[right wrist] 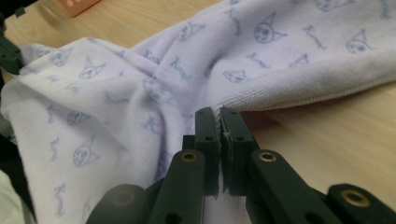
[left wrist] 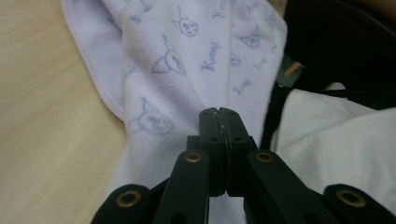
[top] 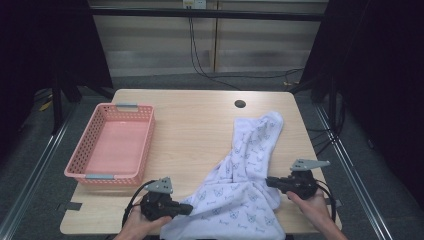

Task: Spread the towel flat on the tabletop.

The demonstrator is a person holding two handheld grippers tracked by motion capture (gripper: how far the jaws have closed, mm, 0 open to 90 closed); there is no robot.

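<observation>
A white towel (top: 245, 170) printed with small blue cat faces lies crumpled on the right half of the wooden table (top: 200, 130), running from the far right toward the near edge. My left gripper (top: 189, 209) is at the towel's near left edge, its jaws shut on a fold of the towel (left wrist: 187, 93). My right gripper (top: 268, 182) is at the towel's right edge, its jaws pressed together on the hem of the towel (right wrist: 280, 95). A hand holds each gripper from below.
A pink slatted basket (top: 112, 145) with grey handles stands on the left of the table, with nothing in it. A round cable hole (top: 240, 104) is near the far edge. Bare wood lies between basket and towel. Dark floor and cables surround the table.
</observation>
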